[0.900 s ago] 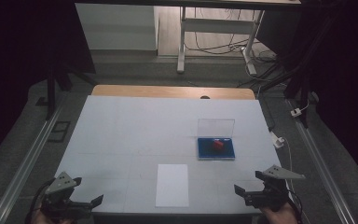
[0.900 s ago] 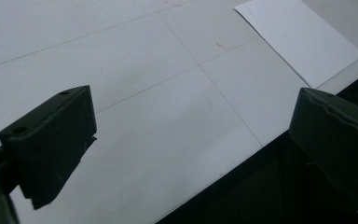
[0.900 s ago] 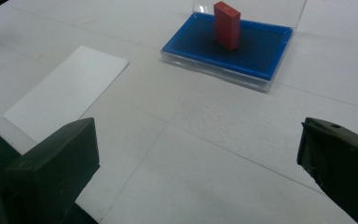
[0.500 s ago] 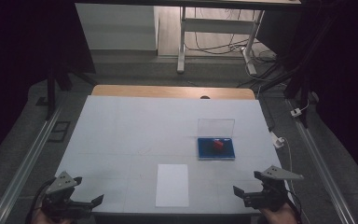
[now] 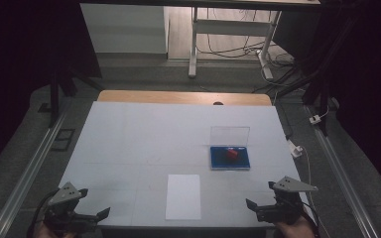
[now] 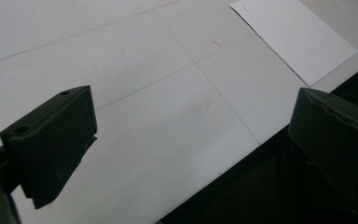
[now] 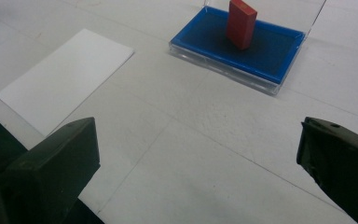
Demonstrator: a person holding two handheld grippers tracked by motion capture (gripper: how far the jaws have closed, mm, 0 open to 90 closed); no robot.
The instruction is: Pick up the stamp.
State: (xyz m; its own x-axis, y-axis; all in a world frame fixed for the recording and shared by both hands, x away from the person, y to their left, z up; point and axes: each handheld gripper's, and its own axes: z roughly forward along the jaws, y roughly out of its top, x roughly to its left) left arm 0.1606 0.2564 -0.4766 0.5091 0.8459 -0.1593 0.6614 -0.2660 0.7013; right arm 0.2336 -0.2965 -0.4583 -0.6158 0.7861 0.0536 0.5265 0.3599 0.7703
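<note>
Both grippers waiting at the near edge

The left gripper [image 5: 87, 216] and right gripper [image 5: 258, 208] are hovering at the tabletop's [image 5: 144, 134] near corners, jaws spread wide, gripping nothing. The red block [image 7: 240, 23] is standing in the blue tray [image 7: 279, 51] right of centre, white paper [image 5: 183, 196] near it.

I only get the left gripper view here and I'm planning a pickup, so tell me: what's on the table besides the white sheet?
Observer: A blue tray lies beyond the white sheet, to its right, apart from it.
Operator: Anything in it?
Observer: A red block stands upright on the blue floor.
Operator: Are the right tongs on it?
Observer: No, the right tongs are open and empty, at the table's near edge.
</note>
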